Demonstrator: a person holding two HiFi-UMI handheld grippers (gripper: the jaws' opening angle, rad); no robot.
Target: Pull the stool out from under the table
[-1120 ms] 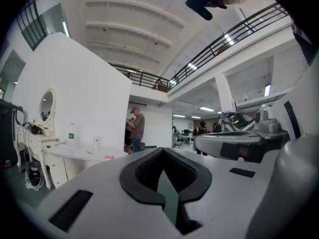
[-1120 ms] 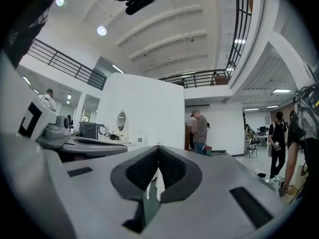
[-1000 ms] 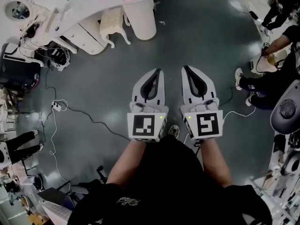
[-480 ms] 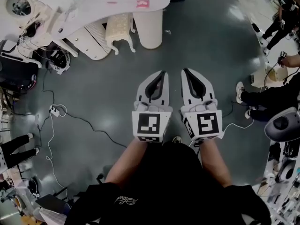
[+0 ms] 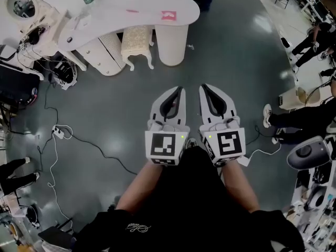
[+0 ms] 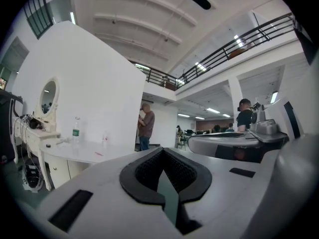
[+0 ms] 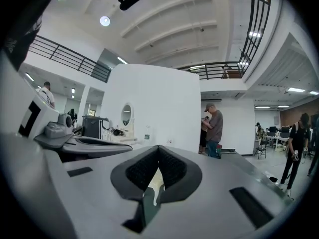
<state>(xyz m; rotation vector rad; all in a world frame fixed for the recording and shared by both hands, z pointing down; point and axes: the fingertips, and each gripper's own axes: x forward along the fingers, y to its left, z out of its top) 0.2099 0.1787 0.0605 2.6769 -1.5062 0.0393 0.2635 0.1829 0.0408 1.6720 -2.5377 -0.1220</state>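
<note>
Grey floor (image 5: 105, 114) ahead, and the cream stool (image 5: 137, 40) sits tucked under the white table (image 5: 131, 8), well apart from left gripper (image 5: 179, 90) and right gripper (image 5: 204, 87), both closed on nothing (looks light, rigid; seat rim or a leg seems the hold).

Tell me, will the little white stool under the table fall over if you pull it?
Probably not easily: the stool stands on splayed curved legs, so it looks fairly steady. It seems small and likely light, so it should slide on the shiny floor rather than drag hard. Pulled high on its padded top, though, it might rock or tilt.
</note>
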